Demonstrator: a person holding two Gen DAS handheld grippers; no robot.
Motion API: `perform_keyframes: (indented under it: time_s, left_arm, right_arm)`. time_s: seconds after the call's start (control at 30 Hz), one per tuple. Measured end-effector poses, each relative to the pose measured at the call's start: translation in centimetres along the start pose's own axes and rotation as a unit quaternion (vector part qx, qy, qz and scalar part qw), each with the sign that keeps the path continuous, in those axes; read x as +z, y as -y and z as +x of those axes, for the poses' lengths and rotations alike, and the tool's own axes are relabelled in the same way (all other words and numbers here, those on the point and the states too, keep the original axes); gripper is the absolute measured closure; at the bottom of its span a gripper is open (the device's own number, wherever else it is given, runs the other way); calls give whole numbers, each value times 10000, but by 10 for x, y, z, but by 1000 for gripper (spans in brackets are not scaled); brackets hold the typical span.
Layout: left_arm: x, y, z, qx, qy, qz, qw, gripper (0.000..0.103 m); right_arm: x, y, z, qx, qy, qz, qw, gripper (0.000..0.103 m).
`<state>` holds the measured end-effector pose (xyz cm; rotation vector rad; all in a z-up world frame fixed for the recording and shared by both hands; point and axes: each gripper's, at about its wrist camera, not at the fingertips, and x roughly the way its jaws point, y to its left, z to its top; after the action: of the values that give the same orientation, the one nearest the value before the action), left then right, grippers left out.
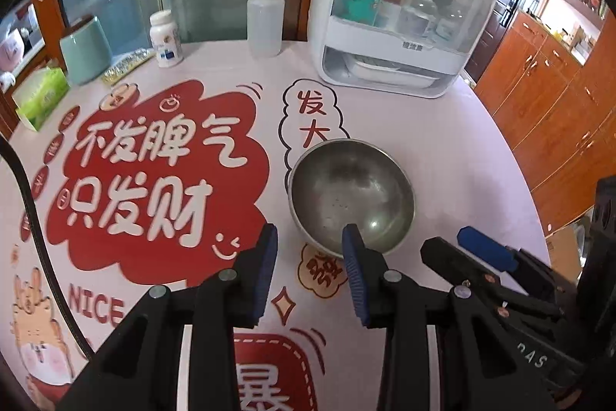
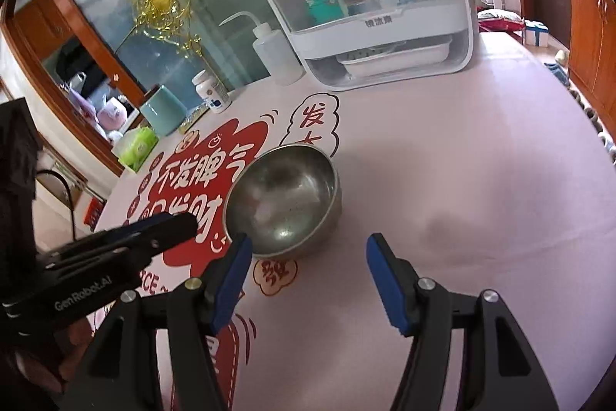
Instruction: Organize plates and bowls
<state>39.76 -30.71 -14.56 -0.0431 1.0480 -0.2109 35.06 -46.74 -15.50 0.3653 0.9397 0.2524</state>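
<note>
A steel bowl point(image 1: 352, 195) point(image 2: 285, 199) stands upright and empty on the pink printed tablecloth point(image 1: 442, 149) point(image 2: 462, 160). My left gripper point(image 1: 310, 228) hovers just short of the bowl's near side, its blue pads a narrow gap apart with nothing between them. One pad's tip overlaps the near rim in the left wrist view. My right gripper point(image 2: 308, 239) hangs wider open before the bowl's near wall, also empty. Each gripper appears in the other's view: the right gripper point(image 1: 481, 249) at the right, the left gripper point(image 2: 169, 226) at the left.
At the table's back stands a white dish cabinet point(image 1: 400, 26) point(image 2: 365, 6) with a clear cover, bottles above and a white tray below. Left of it are a wash bottle point(image 1: 263, 22), a pill bottle point(image 1: 165, 39), a teal cup point(image 1: 84, 49) and a green tissue pack point(image 1: 40, 95).
</note>
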Motion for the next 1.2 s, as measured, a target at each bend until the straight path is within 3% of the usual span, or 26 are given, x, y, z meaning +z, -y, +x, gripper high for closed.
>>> perform_keyframes:
  time_s: [0.33,0.57,0.83,1.0,1.07,1.2]
  left_arm:
    - [-6,-6,29,-155,-161,-336,9992,72]
    - [-8,-6,39,-347,-273,-421,9981,80]
    - [-8,-4,41,-344,-239,-406,9983,84]
    - [-8,-5,49,-255,-386,-406,9981,86]
    - [-8,-6,51,-282,-405,-419,9979,88]
    - [-8,-5,51,-310,-394,-383,9980,90]
  right_arm:
    - [-8,5,25,49,-88,263,9996,44]
    - [-8,7,28,198,-139,253,9994,66]
    - [-8,6,29,334,-141,243,9990,75]
    - [-10,14,36,39,-306,385,9988,86]
    - [-11,22,37,104,-355,565,9977,91]
    - [-12,26,37,153,-422,651,9969,92]
